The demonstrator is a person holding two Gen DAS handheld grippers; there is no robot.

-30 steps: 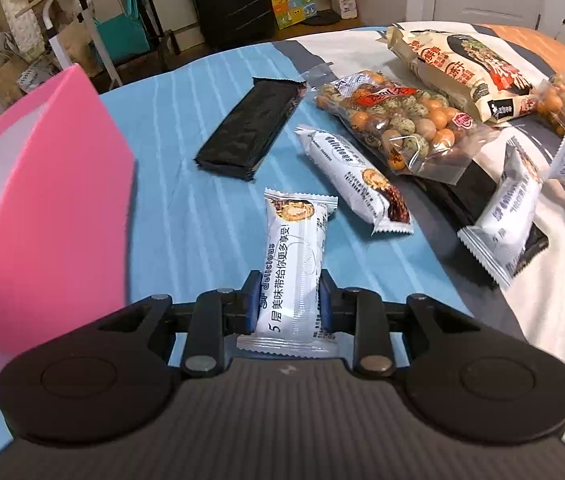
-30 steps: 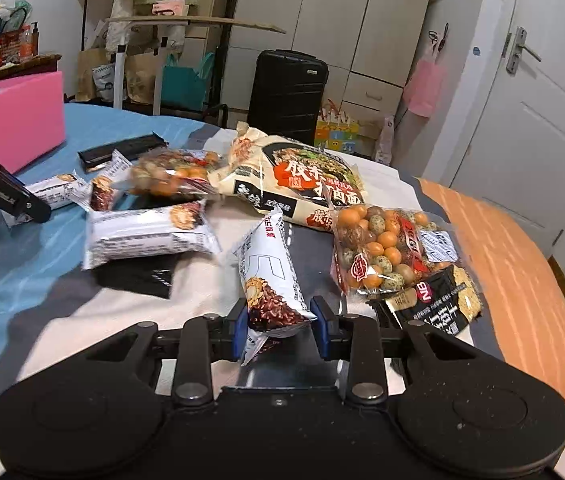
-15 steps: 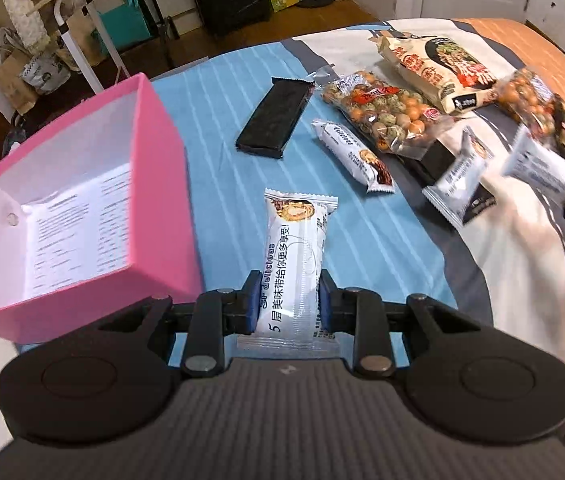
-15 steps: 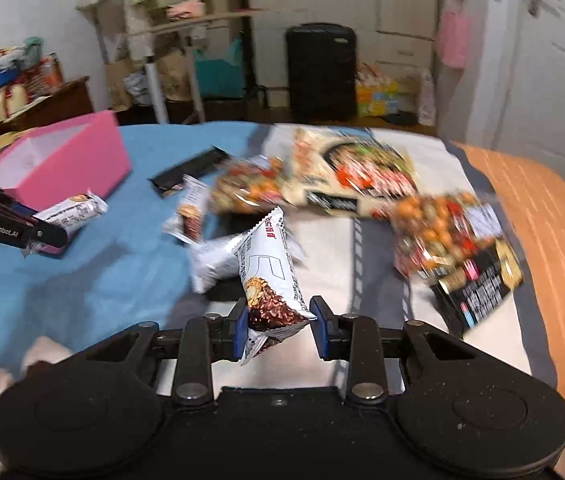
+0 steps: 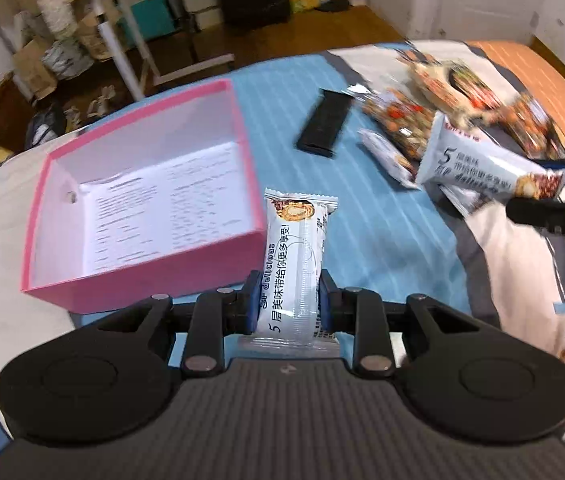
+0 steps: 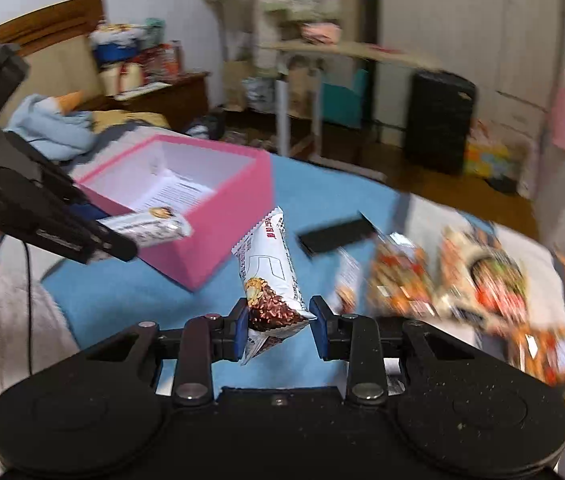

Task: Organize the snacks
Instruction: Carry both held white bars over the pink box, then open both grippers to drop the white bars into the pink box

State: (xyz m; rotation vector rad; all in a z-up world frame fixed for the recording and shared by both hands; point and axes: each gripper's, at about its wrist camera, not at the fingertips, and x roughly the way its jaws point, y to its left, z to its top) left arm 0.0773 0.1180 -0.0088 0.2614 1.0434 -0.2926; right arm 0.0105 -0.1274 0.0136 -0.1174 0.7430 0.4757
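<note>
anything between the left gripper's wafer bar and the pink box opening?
No: in the left wrist view the white wafer bar in the left gripper overlaps the open pink cardboard box corner.

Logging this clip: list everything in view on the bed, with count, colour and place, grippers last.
pink box: one, pink outside, white inside with a printed sheet, open, on the blue cover.
white snack bars: two held, one per gripper; at least one more on the bed.
black packet: one, flat, beyond the box.
mixed snack bags: several, orange and red, blurred, far side.
left gripper: black, blue fingers, shut on a bar by the box.
right gripper: black, shut on a bar.
</note>
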